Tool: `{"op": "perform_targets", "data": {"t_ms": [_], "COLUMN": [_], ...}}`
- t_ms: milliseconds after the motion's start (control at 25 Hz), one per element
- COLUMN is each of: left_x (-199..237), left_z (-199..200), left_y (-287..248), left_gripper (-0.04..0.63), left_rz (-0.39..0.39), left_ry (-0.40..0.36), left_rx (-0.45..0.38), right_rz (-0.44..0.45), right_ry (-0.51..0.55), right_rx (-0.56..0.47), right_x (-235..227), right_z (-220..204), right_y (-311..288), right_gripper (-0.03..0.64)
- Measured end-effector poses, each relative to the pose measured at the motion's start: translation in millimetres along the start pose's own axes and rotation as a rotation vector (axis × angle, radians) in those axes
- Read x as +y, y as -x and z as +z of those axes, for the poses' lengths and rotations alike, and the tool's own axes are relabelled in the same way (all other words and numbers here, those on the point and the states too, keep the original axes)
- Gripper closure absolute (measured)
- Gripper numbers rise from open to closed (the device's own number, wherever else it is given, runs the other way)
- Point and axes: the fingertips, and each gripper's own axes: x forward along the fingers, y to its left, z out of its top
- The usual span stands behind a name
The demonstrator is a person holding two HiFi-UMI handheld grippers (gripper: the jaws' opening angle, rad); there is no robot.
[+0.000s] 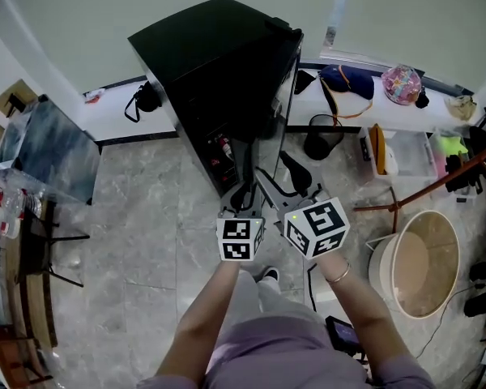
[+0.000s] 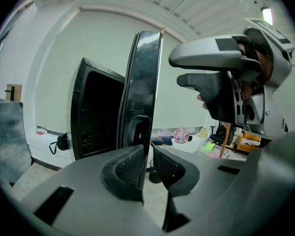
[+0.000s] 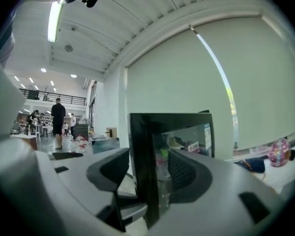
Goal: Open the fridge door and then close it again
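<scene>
The black fridge [image 1: 219, 63] stands against the wall with its door [image 1: 280, 112] swung out toward me, edge on. Small items show on an inner shelf [image 1: 221, 148]. My left gripper [image 1: 247, 194] is shut on the door's lower edge; in the left gripper view the door [image 2: 145, 92] runs down between its nearly closed pads [image 2: 127, 167]. My right gripper [image 1: 282, 177] is open beside it. In the right gripper view the door's black frame [image 3: 142, 171] stands between the wide jaws, and the pads [image 3: 108, 170] sit off it. The right gripper [image 2: 184, 72] also shows high at right in the left gripper view.
A black bin [image 1: 322, 136] stands just right of the door. A round wooden tub [image 1: 421, 262] sits on the floor at right. Bags [image 1: 347, 79] lie on the white ledge behind. A glass-topped table [image 1: 49, 144] and a chair [image 1: 53, 233] are at left. People stand far off [image 3: 57, 122].
</scene>
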Motion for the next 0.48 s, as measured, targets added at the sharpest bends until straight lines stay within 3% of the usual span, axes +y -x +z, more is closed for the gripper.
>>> {"op": "perform_targets", "data": {"t_ms": [200, 480], "left_x": [-7.3, -32.7], "left_z": [-0.8, -4.5], "left_y": [0.9, -0.6], "left_gripper": [0.549, 0.509], "left_rz": [-0.005, -0.058], "left_ry": [-0.014, -0.069], "left_rx": [0.005, 0.010], "right_rz": [0.049, -0.043], "right_ry": [0.037, 0.120], "right_rx": [0.010, 0.064], "right_x": [16.9, 2.9], "right_z": [7.8, 0.1], "right_y": [-21.6, -26.7], "right_gripper": [0.353, 0.356]}}
